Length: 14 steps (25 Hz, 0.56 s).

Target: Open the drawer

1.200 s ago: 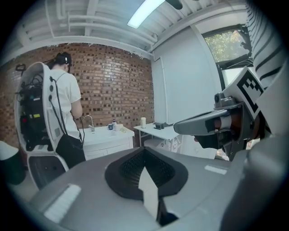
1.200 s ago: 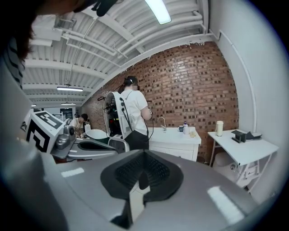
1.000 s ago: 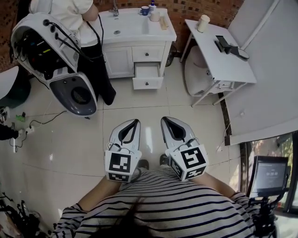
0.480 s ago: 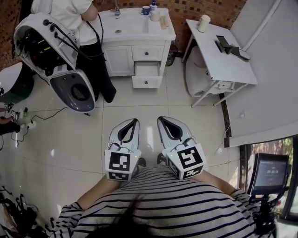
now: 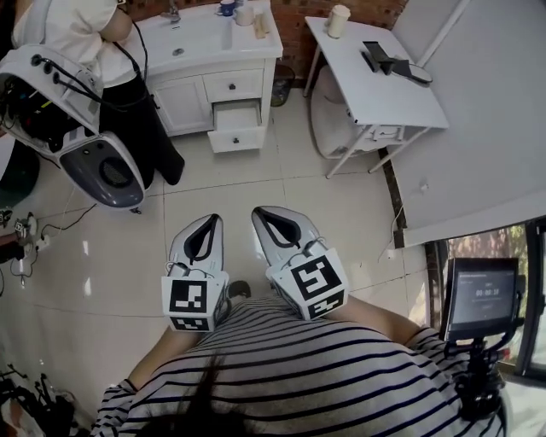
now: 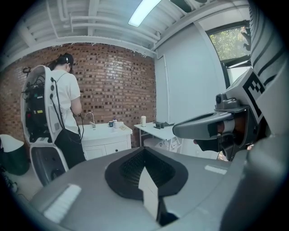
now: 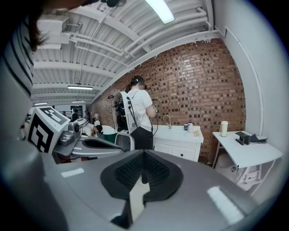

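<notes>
Standing well back from the vanity cabinet (image 5: 183,107) at the upper left of the frame, I hold both tongs low over the tiled floor, touching nothing. My left tongs (image 5: 207,222) are clenched with nothing between the jaws, and my right tongs (image 5: 263,213) are clenched and empty too.

Of the cabinet's drawers, the lower drawer (image 5: 236,138) already stands pulled out, its front well forward of the cabinet face. The upper drawer (image 5: 233,84) sits flush and closed. If the lower one was the target, I judge the opening done. If the upper one is meant, everything is left: walking across the floor, parting a pair of tongs, taking the knob and pulling.

Counting what shows:
- two tongs
- two drawers, one out and one in
- one cupboard door beside them
- one white tabletop (image 5: 375,90) at the upper right
- one pale cup (image 5: 339,17) and one dark device (image 5: 388,61) on that tabletop
- one person (image 5: 72,30) at the sink
- one monitor (image 5: 480,296) on a stand at the lower right
</notes>
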Available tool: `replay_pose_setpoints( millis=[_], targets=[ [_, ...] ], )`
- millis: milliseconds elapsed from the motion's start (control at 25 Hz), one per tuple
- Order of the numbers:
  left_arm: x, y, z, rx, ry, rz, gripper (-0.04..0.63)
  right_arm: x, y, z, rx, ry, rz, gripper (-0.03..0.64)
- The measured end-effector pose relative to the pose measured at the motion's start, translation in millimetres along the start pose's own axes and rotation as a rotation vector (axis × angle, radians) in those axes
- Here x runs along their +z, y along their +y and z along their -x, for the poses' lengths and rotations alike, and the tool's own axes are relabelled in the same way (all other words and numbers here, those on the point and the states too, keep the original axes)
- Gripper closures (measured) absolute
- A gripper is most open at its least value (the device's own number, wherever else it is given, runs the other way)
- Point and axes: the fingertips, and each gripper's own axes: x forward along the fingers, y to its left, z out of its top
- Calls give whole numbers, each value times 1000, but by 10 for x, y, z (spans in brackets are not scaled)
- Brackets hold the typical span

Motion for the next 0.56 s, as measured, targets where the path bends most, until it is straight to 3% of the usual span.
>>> replay_pose_setpoints(
  millis=[560],
  targets=[
    [12,-114,-133,-14,11,-4,579,-25,-106,-1,29,7,12,617]
  ],
)
